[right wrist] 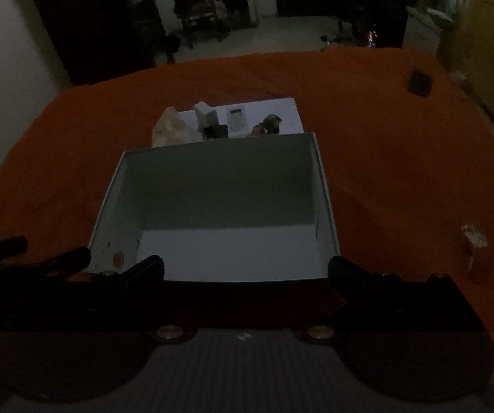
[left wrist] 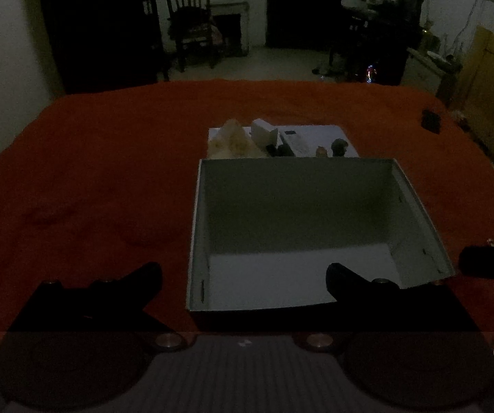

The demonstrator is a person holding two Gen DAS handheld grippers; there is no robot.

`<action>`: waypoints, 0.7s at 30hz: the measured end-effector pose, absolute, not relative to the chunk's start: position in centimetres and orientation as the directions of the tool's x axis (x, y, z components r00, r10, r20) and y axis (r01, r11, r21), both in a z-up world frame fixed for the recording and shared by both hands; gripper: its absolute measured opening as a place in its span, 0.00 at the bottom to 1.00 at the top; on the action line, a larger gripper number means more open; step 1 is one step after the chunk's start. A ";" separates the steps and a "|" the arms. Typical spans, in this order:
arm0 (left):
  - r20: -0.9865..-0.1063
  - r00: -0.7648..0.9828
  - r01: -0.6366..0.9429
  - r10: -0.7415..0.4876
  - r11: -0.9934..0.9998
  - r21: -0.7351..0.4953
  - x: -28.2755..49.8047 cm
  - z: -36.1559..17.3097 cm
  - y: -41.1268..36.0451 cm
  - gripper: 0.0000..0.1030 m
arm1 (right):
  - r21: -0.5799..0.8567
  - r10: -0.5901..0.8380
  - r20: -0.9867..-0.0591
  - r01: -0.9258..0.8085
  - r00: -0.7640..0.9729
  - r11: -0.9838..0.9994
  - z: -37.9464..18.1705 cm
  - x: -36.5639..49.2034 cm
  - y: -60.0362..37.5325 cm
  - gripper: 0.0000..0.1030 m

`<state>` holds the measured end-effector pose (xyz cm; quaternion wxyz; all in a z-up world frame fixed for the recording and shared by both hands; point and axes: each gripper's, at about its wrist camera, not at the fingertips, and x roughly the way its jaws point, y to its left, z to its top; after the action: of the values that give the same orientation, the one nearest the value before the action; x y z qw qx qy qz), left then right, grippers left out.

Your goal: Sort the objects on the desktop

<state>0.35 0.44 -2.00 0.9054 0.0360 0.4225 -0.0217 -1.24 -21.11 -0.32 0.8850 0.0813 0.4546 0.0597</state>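
A dim room, seen from two wrist cameras above a table [left wrist: 92,172] draped in an orange-red cloth. An open white box [left wrist: 419,206] sat in the middle, and it looked empty. Just behind its far wall lay a white sheet [right wrist: 281,110] carrying the small things to be sorted: a pale crumpled lump [right wrist: 169,129], a small white carton [right wrist: 205,112], a dark block [right wrist: 216,130], a flat white calculator-like card [right wrist: 236,120] and a dark rounded figure [right wrist: 271,124].

The left claw [left wrist: 243,275] hung over the box's near-left corner with fingers spread wide and nothing between them. The right claw [right wrist: 245,268] hung over the box's near edge, likewise spread and empty. Sorting seemed not yet begun; the next move probably called for reaching one claw past the box's far wall to pinch one small item.

The low light blurred every item, so their identities were uncertain. The box wall cut off their bases. A small dark object [right wrist: 419,84] lay far right on the cloth, and a pale scrap [right wrist: 474,237] lay nearer; neither could be identified.
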 end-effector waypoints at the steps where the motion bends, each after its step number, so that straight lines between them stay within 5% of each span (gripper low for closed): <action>1: -0.768 0.641 0.071 -0.007 0.996 0.050 0.4 -2.1 0.4 1.00 | 0.197 0.179 -0.795 -0.033 0.579 0.980 -0.4 -1.3 -21.1 1.00; 21: -0.794 0.598 0.108 -0.111 0.993 -0.057 1.0 -3.1 0.3 1.00 | 0.191 0.168 -0.827 -0.013 0.537 0.982 -1.2 -0.9 -21.1 1.00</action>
<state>0.96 0.30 -3.10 0.8939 -0.0016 0.4442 -0.0611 -0.94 -21.06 -1.23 0.8728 0.0810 0.4786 0.0517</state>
